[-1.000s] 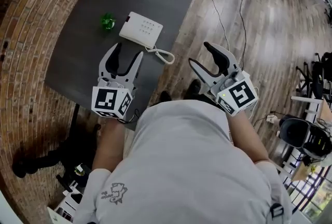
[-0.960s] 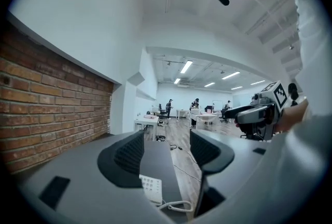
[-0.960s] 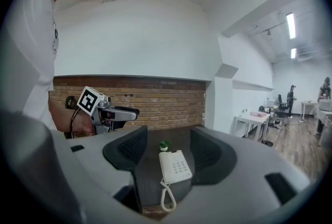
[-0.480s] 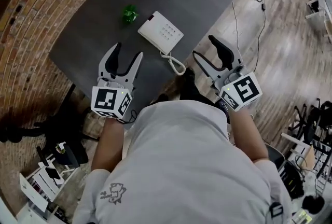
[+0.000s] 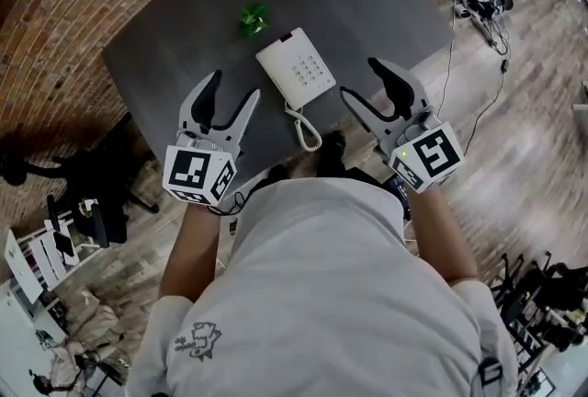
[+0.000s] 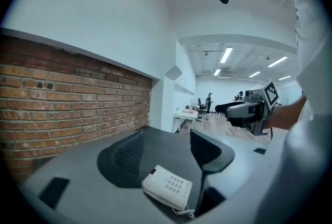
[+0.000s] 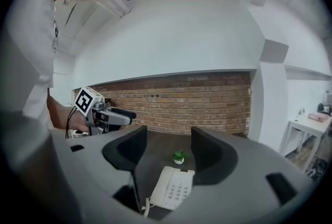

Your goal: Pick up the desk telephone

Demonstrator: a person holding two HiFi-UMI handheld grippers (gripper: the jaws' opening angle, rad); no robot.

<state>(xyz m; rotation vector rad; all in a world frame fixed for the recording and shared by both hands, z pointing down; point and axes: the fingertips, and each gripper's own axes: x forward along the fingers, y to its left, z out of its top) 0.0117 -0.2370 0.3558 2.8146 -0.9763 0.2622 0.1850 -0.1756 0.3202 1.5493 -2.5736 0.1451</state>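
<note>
The desk telephone (image 5: 296, 78) now lies near the front edge of the dark table (image 5: 175, 41), midway between the two grippers. A second ago it sat further up and to the left in the head view, with the right gripper out over the wooden floor. The person has turned to face it squarely, so both grippers are lined up for a reach. The phone is a flat white unit with a keypad on its face, a small red mark at its far corner, and a coiled cord (image 5: 304, 129) trailing off its near end toward the person. A small green plant (image 5: 254, 18) stands just beyond it. The left gripper (image 5: 232, 90) and right gripper (image 5: 360, 79) both have their jaws spread wide with nothing between them. Neither touches the phone yet.
</note>
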